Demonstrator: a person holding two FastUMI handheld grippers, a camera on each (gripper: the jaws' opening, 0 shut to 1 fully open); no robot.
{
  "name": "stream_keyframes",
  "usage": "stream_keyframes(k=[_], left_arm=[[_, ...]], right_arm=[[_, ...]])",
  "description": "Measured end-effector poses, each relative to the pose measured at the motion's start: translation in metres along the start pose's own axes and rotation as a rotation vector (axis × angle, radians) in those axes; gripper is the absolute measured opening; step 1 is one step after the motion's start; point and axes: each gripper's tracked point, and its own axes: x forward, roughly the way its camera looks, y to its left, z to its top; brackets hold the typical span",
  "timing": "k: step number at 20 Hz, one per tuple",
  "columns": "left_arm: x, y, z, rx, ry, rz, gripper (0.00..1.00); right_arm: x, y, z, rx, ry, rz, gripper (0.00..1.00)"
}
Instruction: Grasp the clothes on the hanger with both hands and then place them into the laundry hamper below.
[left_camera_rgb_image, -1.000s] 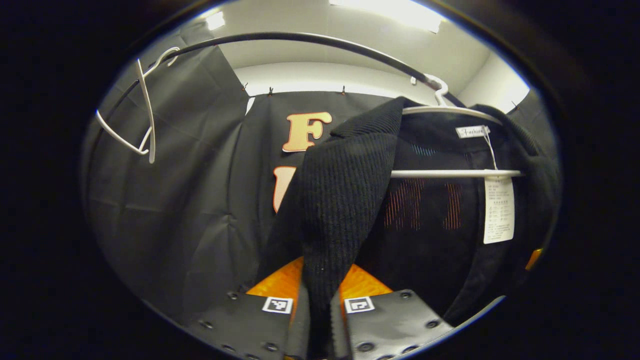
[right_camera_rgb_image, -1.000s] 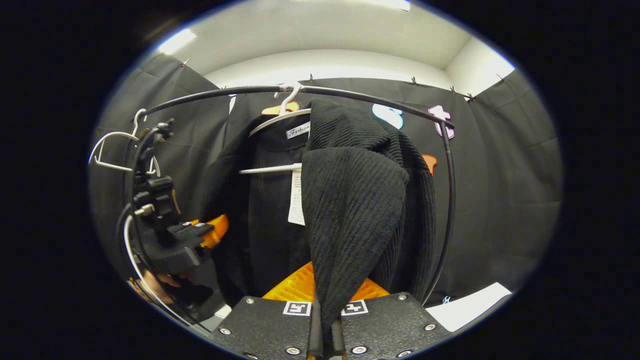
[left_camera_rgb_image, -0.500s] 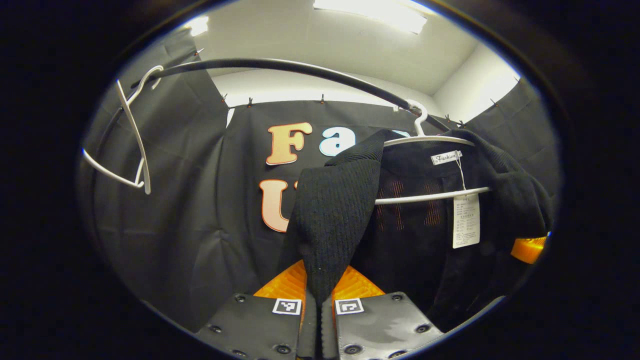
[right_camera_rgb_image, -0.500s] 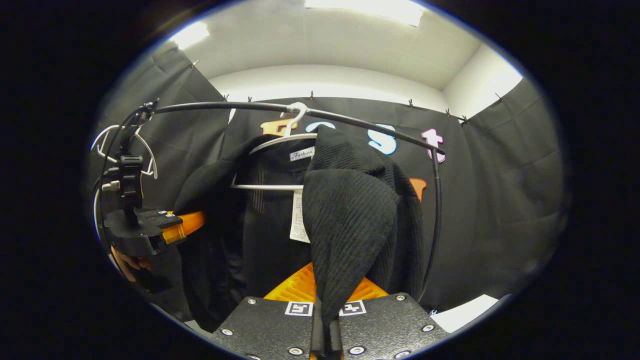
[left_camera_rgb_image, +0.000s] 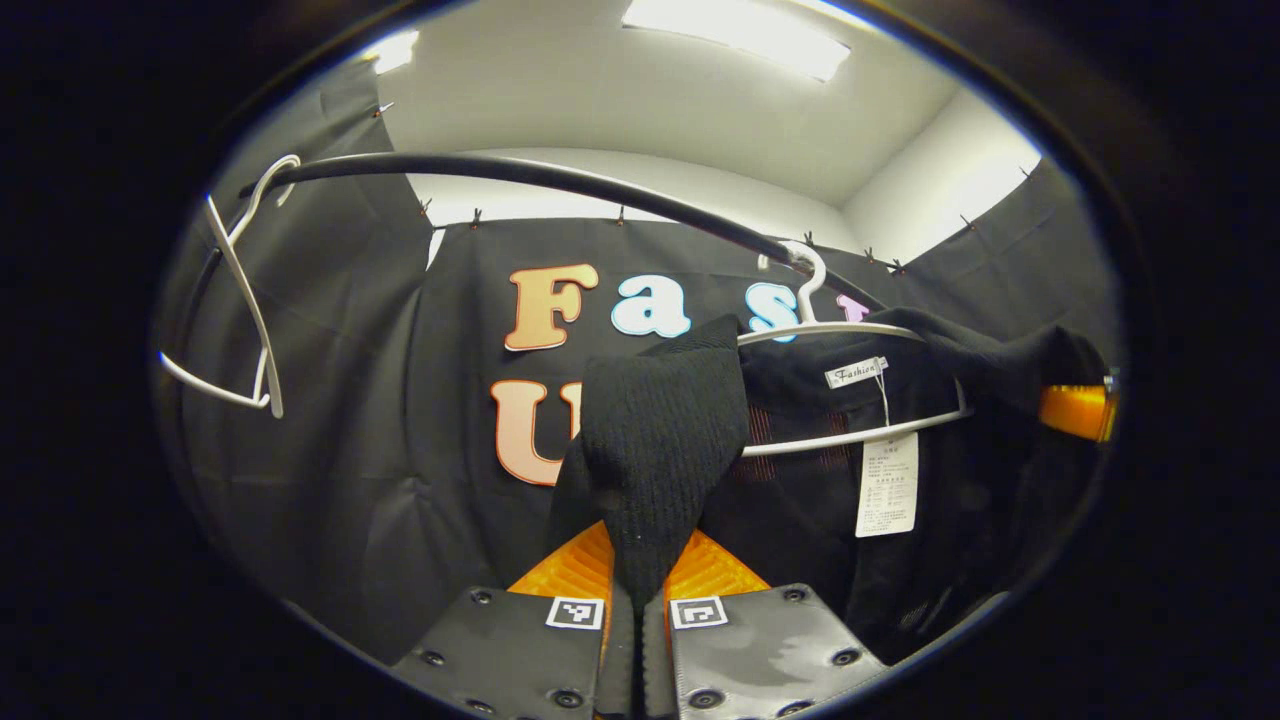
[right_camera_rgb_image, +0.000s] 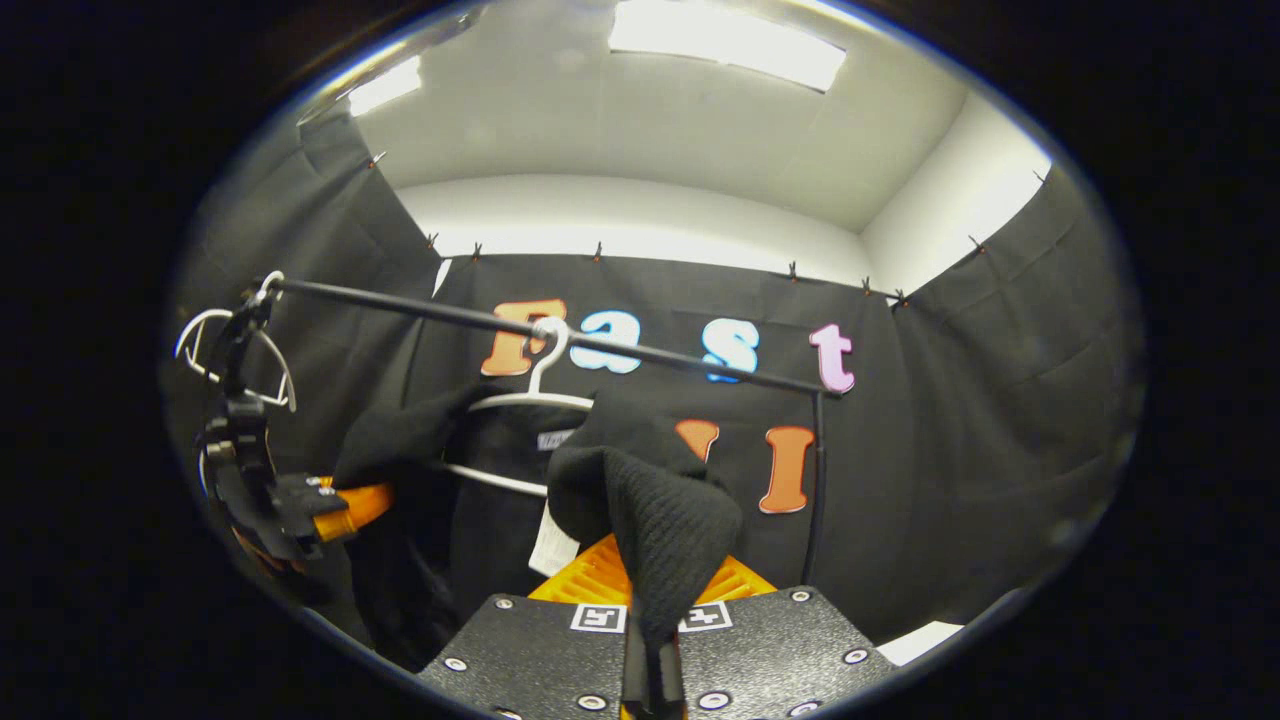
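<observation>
Now the left gripper (left_camera_rgb_image: 637, 610) is clamped on a fold of the black ribbed garment (left_camera_rgb_image: 660, 440), which rises straight from between its closed fingers toward the white hanger (left_camera_rgb_image: 850, 335) on the black rail (left_camera_rgb_image: 560, 180). Likewise the right gripper (right_camera_rgb_image: 650, 640) pinches the garment's other shoulder, the cloth bunched just above its fingers, below the rail.

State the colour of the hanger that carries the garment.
White; the hanger under the black garment shows best in the left gripper view.
</observation>
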Motion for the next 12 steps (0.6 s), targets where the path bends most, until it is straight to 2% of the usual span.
stream_keyframes(k=[3, 6, 12], left_arm=[[0.003, -0.003, 0.001, -0.016, -0.008, -0.010, 0.11], [0.005, -0.007, 0.005, -0.018, -0.010, -0.018, 0.11], [0.009, -0.004, 0.003, -0.026, -0.008, -0.020, 0.11]], right_arm=[[0.015, -0.021, 0.029, -0.086, -0.040, -0.046, 0.00], [0.036, -0.036, 0.028, -0.133, 0.000, -0.060, 0.00], [0.077, -0.082, 0.068, -0.278, -0.066, -0.155, 0.00]])
